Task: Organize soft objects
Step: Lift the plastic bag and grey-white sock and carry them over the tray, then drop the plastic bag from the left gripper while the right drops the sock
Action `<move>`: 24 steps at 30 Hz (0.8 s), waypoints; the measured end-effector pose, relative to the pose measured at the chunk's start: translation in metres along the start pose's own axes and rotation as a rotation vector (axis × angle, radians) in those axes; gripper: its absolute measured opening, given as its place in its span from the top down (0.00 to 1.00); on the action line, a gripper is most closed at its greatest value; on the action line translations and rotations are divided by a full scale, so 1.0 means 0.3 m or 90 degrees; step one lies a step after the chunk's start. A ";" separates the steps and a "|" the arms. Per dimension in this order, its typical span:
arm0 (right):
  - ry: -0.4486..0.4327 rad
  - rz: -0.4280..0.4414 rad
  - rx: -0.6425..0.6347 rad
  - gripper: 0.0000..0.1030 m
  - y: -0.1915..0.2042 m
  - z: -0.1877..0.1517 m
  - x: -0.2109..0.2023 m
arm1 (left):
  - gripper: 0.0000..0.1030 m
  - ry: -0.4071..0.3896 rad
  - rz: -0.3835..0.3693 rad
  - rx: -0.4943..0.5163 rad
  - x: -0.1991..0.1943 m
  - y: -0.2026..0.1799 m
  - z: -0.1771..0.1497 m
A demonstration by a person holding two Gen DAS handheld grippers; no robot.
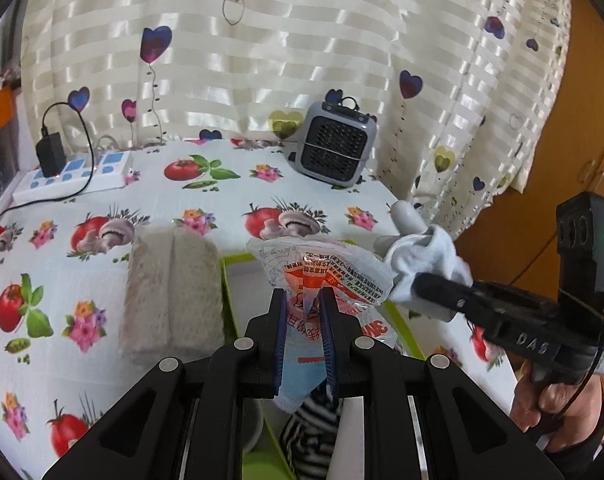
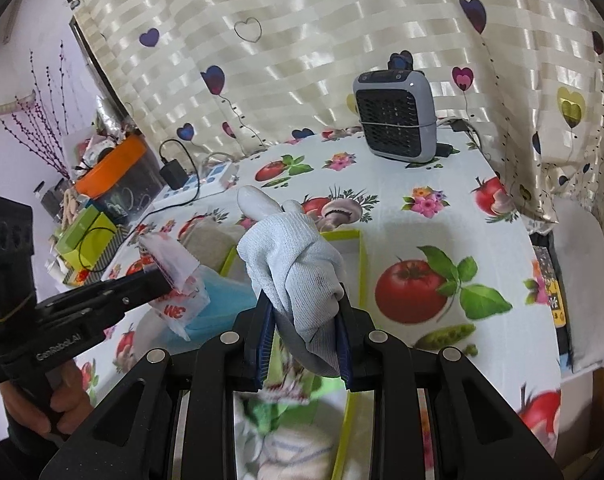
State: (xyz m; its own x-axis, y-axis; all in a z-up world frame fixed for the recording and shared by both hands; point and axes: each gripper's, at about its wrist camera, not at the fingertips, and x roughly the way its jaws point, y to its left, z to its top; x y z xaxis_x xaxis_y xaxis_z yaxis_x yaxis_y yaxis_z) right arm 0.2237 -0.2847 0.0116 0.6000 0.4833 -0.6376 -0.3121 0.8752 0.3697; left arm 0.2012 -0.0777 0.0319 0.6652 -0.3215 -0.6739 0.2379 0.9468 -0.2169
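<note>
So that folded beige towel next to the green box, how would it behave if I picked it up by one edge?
The beige towel looks thick and soft, so it would probably droop and unfold. Its fuzzy pile should grip well, not slip. It is likely light and not fragile.

The green box (image 2: 347, 408) is mostly hidden behind the right gripper (image 2: 303, 332), its contents are blurred, and the striped cloth (image 1: 313, 432) is cut by the lower edge

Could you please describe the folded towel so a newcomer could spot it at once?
On the table, look just left of the green box. The towel lies flat there, beige and fuzzy, the only soft thing neither gripper holds.
</note>
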 end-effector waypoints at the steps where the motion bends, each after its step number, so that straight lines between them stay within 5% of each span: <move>1: 0.004 -0.002 -0.002 0.73 -0.002 0.006 0.016 | 0.85 0.001 0.002 -0.004 0.013 0.000 0.008; 14: 0.069 -0.043 -0.050 0.65 0.002 0.023 0.183 | 0.74 0.083 0.007 -0.037 0.223 0.022 0.040; 24: 0.029 -0.054 -0.072 0.57 0.022 0.016 0.123 | 0.67 0.056 0.012 -0.047 0.168 0.043 0.044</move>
State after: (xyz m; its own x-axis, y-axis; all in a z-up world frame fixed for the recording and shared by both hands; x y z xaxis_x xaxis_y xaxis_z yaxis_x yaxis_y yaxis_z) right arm 0.2472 -0.2613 -0.0063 0.5949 0.4056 -0.6939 -0.3437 0.9088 0.2365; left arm 0.2471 -0.0818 0.0044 0.6042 -0.3041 -0.7365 0.1706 0.9522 -0.2532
